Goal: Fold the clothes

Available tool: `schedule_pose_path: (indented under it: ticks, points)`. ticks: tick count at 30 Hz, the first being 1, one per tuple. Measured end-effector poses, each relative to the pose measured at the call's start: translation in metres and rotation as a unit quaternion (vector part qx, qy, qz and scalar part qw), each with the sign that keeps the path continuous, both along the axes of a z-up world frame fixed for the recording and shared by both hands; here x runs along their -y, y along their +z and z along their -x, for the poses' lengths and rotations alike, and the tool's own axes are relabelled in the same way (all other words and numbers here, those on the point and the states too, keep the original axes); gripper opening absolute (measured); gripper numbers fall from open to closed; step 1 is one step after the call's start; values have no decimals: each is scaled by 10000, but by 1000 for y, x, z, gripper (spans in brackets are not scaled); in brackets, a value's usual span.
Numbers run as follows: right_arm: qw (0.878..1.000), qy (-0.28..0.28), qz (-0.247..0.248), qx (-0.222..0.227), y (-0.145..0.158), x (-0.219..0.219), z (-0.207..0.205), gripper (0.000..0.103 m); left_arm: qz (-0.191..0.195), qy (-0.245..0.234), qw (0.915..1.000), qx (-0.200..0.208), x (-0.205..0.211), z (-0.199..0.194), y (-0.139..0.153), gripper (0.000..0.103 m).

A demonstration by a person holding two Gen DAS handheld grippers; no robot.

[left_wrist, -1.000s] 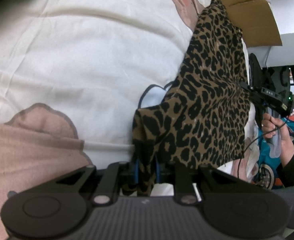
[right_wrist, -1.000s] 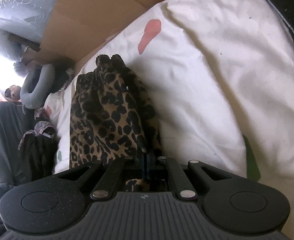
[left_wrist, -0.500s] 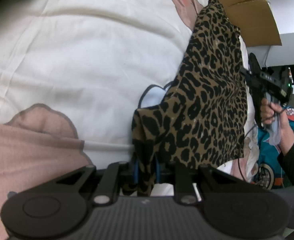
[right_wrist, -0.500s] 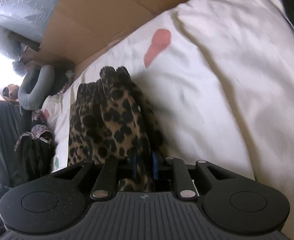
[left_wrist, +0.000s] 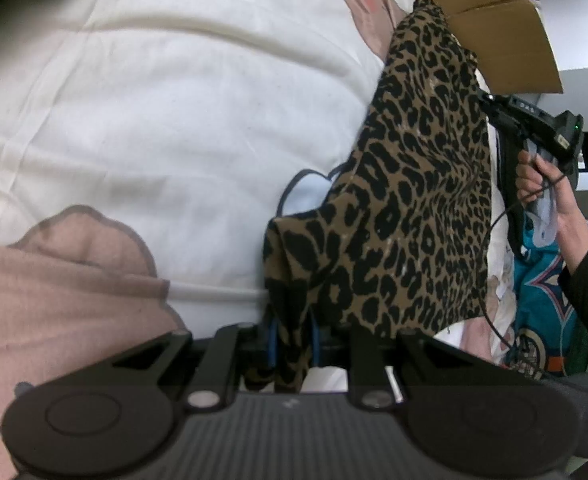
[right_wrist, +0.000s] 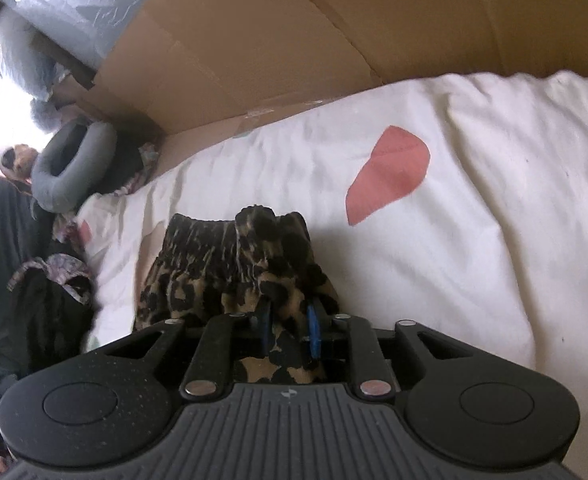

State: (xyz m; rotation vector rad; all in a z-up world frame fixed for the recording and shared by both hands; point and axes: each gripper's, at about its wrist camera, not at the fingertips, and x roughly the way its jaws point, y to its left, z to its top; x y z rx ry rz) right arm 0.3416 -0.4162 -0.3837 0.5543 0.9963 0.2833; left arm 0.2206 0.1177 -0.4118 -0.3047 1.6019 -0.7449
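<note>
A leopard-print garment lies stretched over a white bedspread. My left gripper is shut on one bunched corner of it at the near edge. The right gripper, held in a hand, shows in the left wrist view at the garment's far edge. In the right wrist view the right gripper has its blue pads around a bunched fold of the same garment, its gathered waistband facing away.
A cardboard box stands along the far side of the bed. A grey neck pillow and dark clothes lie at the left. A teal printed garment lies near the person's arm.
The right gripper has swung upward and along the bed, so the cardboard box fills more of its view. Its pads now stand further apart around a thicker bunch. The left gripper holds still.
</note>
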Motion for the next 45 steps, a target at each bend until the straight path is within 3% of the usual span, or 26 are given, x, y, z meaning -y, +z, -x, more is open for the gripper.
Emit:
schedule_pose_path:
  ticks: [10, 13, 18, 23, 41, 43, 44, 45]
  points:
    - [9994, -126, 324, 35, 8, 11, 4, 0, 21, 36, 10000, -6, 8, -2, 6, 17]
    - [9993, -215, 194, -230, -2, 14, 1, 3, 16, 36, 10000, -4, 8, -2, 6, 17]
    - [9991, -297, 290, -15, 16, 15, 18, 18, 39, 75, 10000, -13, 12, 0, 5, 17]
    - [9986, -145, 477, 178, 35, 16, 38, 23, 39, 78, 10000, -7, 6, 1, 6, 17]
    - [9962, 220, 122, -832, 7, 2, 124, 24, 70, 206, 9998, -19, 12, 5, 4, 17]
    - [9958, 254, 161, -864, 6, 0, 128, 20, 71, 209, 9998, -18, 11, 4, 5, 17]
    - [9956, 271, 181, -880, 5, -1, 129, 2, 71, 208, 9998, -18, 10, 4, 5, 17]
    - [9954, 284, 197, -896, 4, -1, 131, 0, 72, 204, 9998, -17, 10, 4, 5, 17]
